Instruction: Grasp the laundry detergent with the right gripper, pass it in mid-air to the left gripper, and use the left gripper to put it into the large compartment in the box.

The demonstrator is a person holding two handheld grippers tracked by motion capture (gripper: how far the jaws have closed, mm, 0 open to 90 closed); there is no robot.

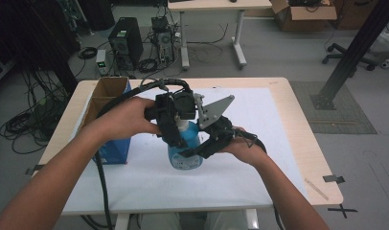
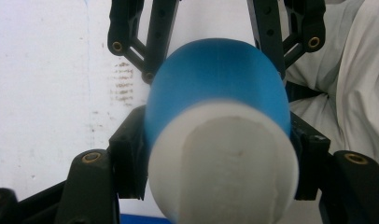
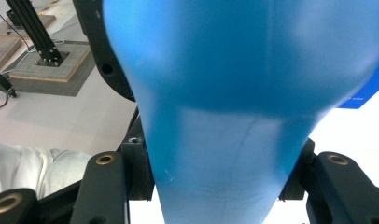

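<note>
You are holding a blue bottle (image 1: 185,152) upright near the middle of the table (image 1: 298,143), on the white sheet (image 1: 259,115), with both tools on it at once. Your left gripper (image 1: 176,125) is coming down from above and clamping the white cap (image 2: 225,163) at the bottle's top; its jaws are closed tight on either side of that cap. Your right gripper (image 1: 209,143) is reaching in from the right side and squeezing the narrow blue neck (image 3: 220,163) just below, jaws shut on it.

The bottle's long axis is running straight up, so your left gripper is sitting in line with that axis while your right one is crossing it. That is the relation the next move is likely turning on: a twist of the cap about the upright axis, with the right grip bracing the body.

A blue cardboard box (image 1: 111,120) is standing open by the table's left edge, just beside your left forearm.
</note>
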